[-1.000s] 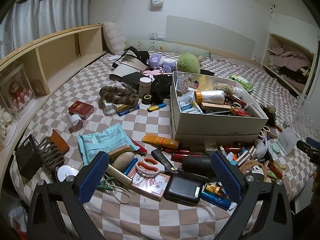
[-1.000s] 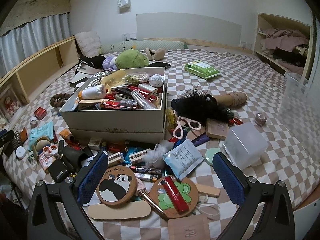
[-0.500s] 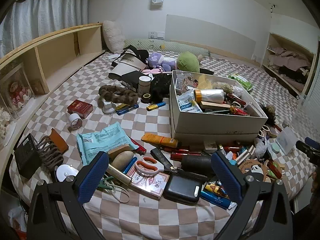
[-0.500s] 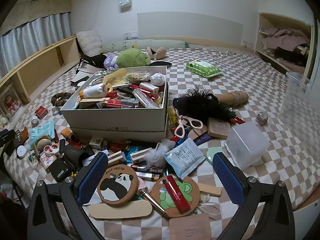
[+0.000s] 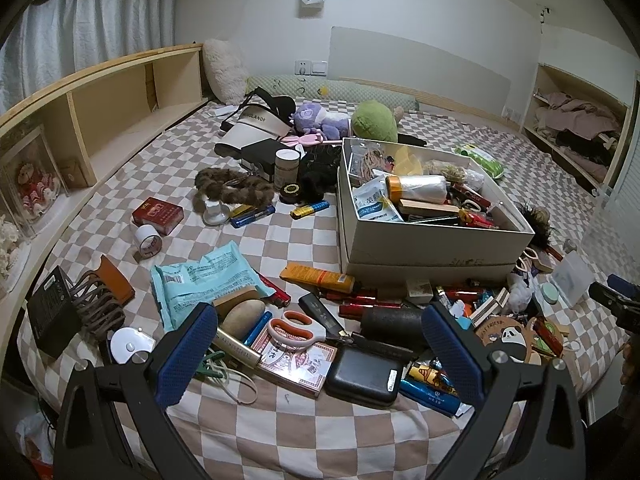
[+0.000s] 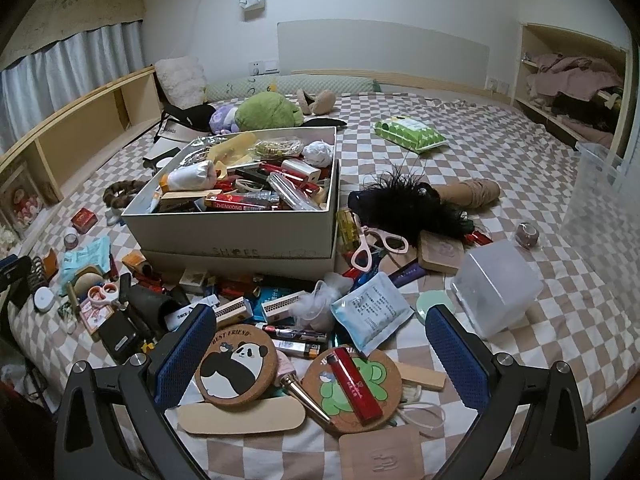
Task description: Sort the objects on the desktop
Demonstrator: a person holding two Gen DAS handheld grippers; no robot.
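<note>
Your left gripper hangs over the near edge of the bed, its fingers spread wide with nothing between them. Under that gap lie the scissors, a deck of cards and a black case, all packed close together. Just past them a black roll and an orange tube sit against the front wall of the white box, which is already heaped with things. Your clearest ground on this side is the bare checked strip between the teal packet and the box's left wall, running up toward the lighters. The near-left corner is crowded by a black carton and a brown clip.

Your right gripper is also wide open and empty, poised over the near edge. A panda coaster sits just inside its left finger, and a green coaster with a red lighter lying on it sits in the middle of the gap. A clear plastic container lies on its side just beyond the right finger. Past it the bed's right half is mostly open, with only a green wipes pack and a small round jar well apart.
</note>
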